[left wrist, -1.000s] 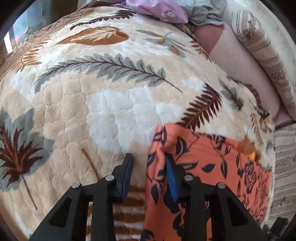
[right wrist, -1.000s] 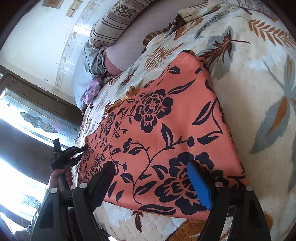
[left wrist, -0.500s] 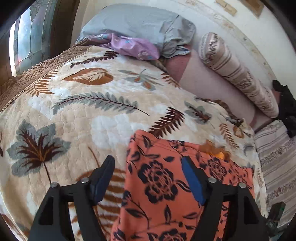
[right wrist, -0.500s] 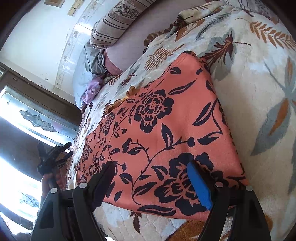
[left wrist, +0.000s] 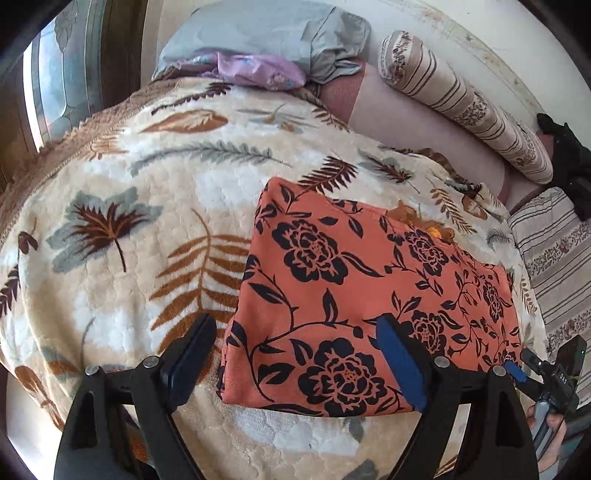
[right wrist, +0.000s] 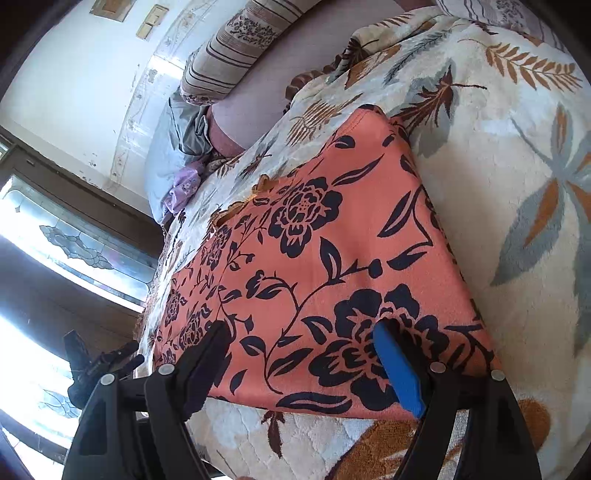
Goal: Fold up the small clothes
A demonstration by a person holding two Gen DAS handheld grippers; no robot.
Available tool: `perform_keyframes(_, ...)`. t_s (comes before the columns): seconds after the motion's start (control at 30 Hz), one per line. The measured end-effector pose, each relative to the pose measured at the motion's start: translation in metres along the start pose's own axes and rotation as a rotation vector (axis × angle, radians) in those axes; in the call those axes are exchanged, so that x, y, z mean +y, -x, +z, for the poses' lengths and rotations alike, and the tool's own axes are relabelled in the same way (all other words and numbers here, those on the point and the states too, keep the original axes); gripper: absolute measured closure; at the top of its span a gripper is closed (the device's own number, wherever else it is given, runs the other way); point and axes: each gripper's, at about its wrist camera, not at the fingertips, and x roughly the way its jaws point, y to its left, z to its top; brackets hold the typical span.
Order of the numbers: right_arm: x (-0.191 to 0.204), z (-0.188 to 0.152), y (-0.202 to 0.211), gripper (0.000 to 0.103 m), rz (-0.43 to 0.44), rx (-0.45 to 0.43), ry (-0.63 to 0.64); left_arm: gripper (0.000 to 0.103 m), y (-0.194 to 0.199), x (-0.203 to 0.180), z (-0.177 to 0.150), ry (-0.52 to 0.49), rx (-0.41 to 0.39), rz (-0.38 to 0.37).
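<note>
An orange garment with a black flower print (left wrist: 354,295) lies folded flat as a rectangle on the leaf-patterned blanket (left wrist: 147,206). It also shows in the right wrist view (right wrist: 325,266). My left gripper (left wrist: 295,332) is open and empty, raised above the garment's near left corner. My right gripper (right wrist: 303,339) is open and empty, low over the garment's near edge at its other end. A small yellow-brown trim (left wrist: 424,221) pokes out at the garment's far edge.
A grey pillow (left wrist: 266,33) and a purple cloth (left wrist: 258,70) lie at the head of the bed. A striped bolster (left wrist: 461,99) lies along the wall. A striped sheet (left wrist: 554,258) is at the right. A window (right wrist: 74,236) is at the left.
My left gripper let go of the garment's corner, opened wide and pulled up and back. The garment now lies flat. My right gripper has stayed open in place.
</note>
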Motion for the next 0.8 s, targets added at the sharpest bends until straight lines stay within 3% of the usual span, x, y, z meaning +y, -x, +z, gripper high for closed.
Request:
perform_keyframes(0.07,-0.002,0.001,0.001,0.020,0.011,0.002,-0.016,0.013,-0.005,-0.005,-0.009,-0.033,0.024,0.017)
perform_keyframes(0.2,-0.005,0.001,0.004,0.020,0.024,0.008,-0.036,0.013,-0.050,-0.001,-0.040,-0.043,0.228,0.104)
perform_keyframes(0.23,-0.006,0.001,0.005,0.020,0.029,0.009,-0.042,0.013,-0.054,-0.002,-0.045,-0.055,0.239,0.137)
perform_keyframes(0.37,-0.016,0.002,0.011,0.020,0.063,0.009,-0.086,0.013,-0.033,-0.012,-0.039,-0.051,0.184,0.131)
perform_keyframes(0.57,-0.022,0.004,0.014,0.021,0.088,0.009,-0.128,0.013,0.008,-0.032,-0.018,-0.051,0.039,0.081)
perform_keyframes(0.8,-0.033,0.002,0.023,0.021,0.121,-0.001,-0.169,0.013,0.004,-0.045,-0.023,-0.062,0.030,0.066)
